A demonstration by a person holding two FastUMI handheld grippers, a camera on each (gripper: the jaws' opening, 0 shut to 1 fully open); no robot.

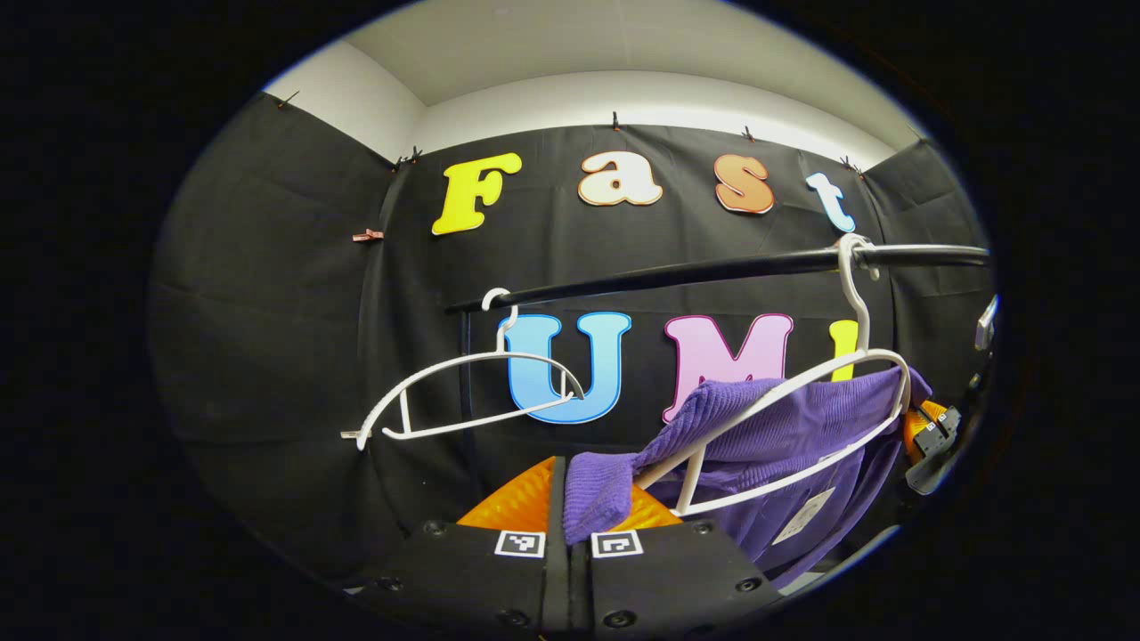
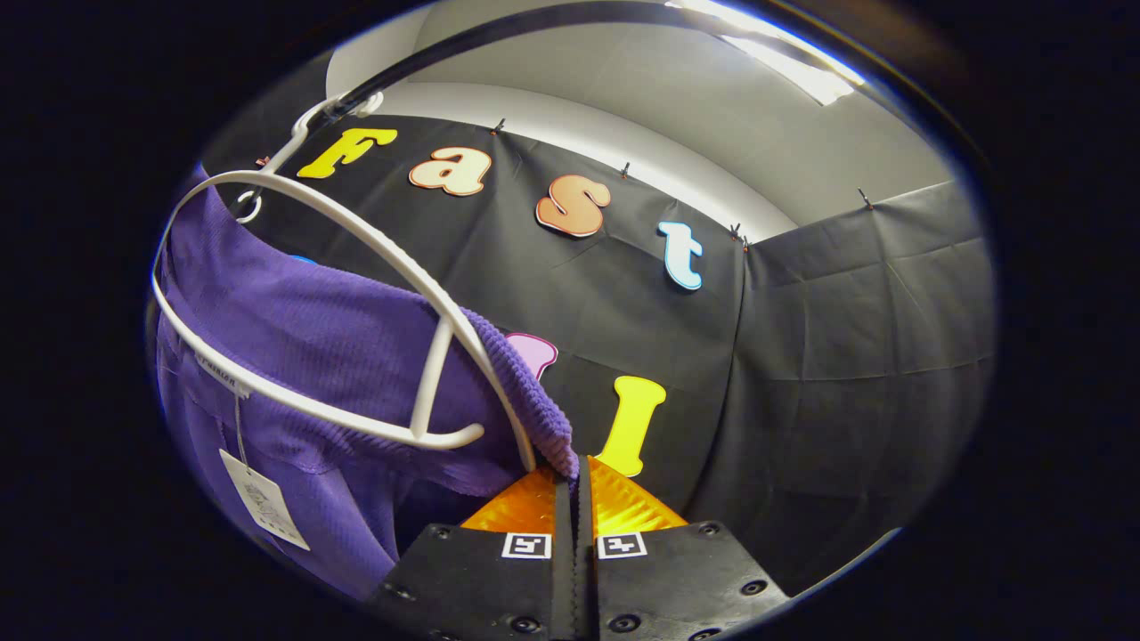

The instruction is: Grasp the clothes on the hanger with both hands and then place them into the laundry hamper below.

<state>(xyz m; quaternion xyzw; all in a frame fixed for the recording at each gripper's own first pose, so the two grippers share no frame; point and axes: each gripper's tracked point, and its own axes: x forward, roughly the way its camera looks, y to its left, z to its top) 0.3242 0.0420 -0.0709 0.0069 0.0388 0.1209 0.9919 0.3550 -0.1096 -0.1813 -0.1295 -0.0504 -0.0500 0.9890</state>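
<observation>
In the left gripper view, the left gripper (image 1: 568,521) is seen with its fingers drawn together on a fold of the purple garment (image 1: 784,436), which is pinched between them at its near left shoulder end. In the right gripper view, the right gripper (image 2: 577,499) is likewise closed, and the far right shoulder edge of the same garment (image 2: 294,356) is clamped between its fingers, just where the knit runs off the end of the hanger arm.

The garment is draped over a white plastic hanger (image 1: 802,392), whose hook is hung on a dark rail (image 1: 712,267) at the right end. A second white hanger (image 1: 463,392) is hung bare farther left on the same rail. The hamper is not described here.

The garment is judged to be light, soft and limp: a ribbed knit that will stretch and sag once lifted, and that may snag on the hanger's ends. The two shoulder ends, already taken, are judged the proper places to hold, so that the cloth can be slid off both arms evenly.

The fabric is seen as a deep purple with fine ribbing, hanging in loose folds below the hanger bar, with a pale paper tag (image 2: 263,499) dangling on a thread from the neck.
</observation>
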